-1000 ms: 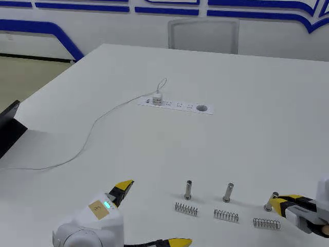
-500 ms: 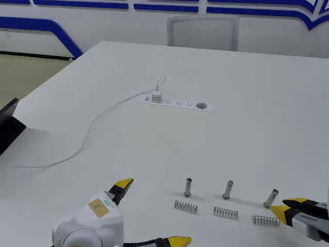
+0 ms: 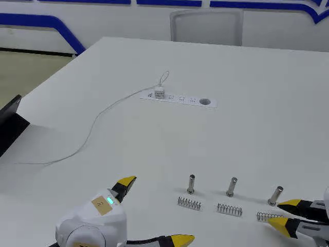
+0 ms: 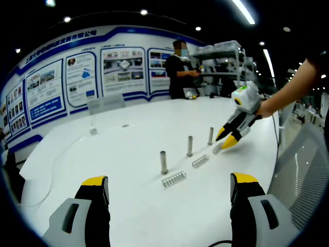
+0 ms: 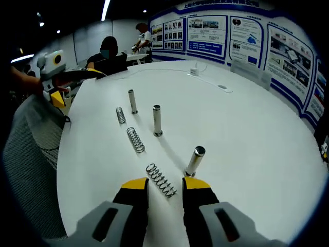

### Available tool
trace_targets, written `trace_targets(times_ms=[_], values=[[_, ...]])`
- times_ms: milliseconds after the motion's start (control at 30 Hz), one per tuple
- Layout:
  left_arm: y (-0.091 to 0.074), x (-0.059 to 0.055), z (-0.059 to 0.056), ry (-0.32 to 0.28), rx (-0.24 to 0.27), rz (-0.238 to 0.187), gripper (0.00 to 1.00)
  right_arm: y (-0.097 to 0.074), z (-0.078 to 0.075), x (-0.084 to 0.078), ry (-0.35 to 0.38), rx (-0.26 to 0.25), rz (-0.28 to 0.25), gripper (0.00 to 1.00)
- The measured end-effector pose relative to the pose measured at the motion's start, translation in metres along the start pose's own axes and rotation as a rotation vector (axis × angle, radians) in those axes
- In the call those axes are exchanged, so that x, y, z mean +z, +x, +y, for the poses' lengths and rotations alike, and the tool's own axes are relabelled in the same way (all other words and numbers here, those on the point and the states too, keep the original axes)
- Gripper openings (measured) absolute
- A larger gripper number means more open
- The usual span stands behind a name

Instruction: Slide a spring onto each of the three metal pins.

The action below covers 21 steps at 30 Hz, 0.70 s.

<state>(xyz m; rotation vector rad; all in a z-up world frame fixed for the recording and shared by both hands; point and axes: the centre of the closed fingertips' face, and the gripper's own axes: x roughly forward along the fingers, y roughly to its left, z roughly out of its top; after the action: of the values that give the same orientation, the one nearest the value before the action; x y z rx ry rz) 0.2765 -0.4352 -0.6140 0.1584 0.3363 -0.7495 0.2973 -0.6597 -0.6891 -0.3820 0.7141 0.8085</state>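
Note:
Three short metal pins stand upright in a row on the white table: left pin (image 3: 190,184), middle pin (image 3: 232,187), right pin (image 3: 276,195). In front of each lies a spring: left spring (image 3: 189,203), middle spring (image 3: 229,209), right spring (image 3: 266,216). My right gripper (image 3: 284,213) is low at the right spring's end. In the right gripper view that gripper (image 5: 164,184) is narrowly open, its yellow tips on either side of the right spring (image 5: 161,180), beside the nearest pin (image 5: 195,160). My left gripper (image 3: 154,211) stands wide open and holds nothing, to the left of the left spring.
A white power strip (image 3: 180,99) with a plugged adapter and a thin cable (image 3: 92,131) lies farther back on the table. A grey chair (image 3: 205,25) stands at the far edge. A dark object (image 3: 9,123) sits at the left edge. People stand beyond the table.
My right gripper has drawn back from the right pin and dropped to the right spring, its tips now straddling the spring's end. The left gripper has stayed put; the head camera shifted slightly.

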Motion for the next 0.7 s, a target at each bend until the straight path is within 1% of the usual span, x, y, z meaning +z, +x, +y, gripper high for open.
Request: trace_targets(times_ms=[67,167,267,367,400,433,467,533,600,700], values=[[0.0,-0.001,0.0,-0.003,-0.001,0.001,1.0,0.001,0.0,-0.002,-0.027,0.015,0.014,0.26],[0.0,-0.002,0.0,-0.001,0.001,0.006,1.0,0.001,0.0,-0.004,-0.027,0.034,0.025,0.26],[0.0,-0.001,0.001,0.001,0.005,0.007,1.0,0.001,0.001,-0.005,-0.026,0.049,0.025,0.26],[0.0,-0.002,0.001,-0.002,0.007,0.009,1.0,0.002,0.006,-0.007,-0.024,0.078,0.034,0.25],[0.0,-0.002,0.001,0.0,0.008,0.012,1.0,0.004,0.007,-0.01,-0.03,0.089,0.044,0.25],[0.0,-0.003,0.001,0.0,0.008,0.013,1.0,0.004,0.009,-0.009,-0.038,0.103,0.043,0.25],[0.0,-0.003,0.001,-0.001,0.007,0.014,1.0,0.004,0.008,-0.008,-0.026,0.099,0.037,0.25],[0.001,-0.003,0.0,0.002,0.005,0.017,1.0,0.004,0.007,-0.008,-0.046,0.099,0.042,0.25],[0.001,-0.004,0.0,0.002,0.002,0.019,1.0,0.005,0.008,-0.008,-0.047,0.114,0.051,0.24],[0.001,-0.004,0.0,0.004,0.003,0.02,1.0,0.006,0.01,-0.008,-0.07,0.131,0.061,0.23]])
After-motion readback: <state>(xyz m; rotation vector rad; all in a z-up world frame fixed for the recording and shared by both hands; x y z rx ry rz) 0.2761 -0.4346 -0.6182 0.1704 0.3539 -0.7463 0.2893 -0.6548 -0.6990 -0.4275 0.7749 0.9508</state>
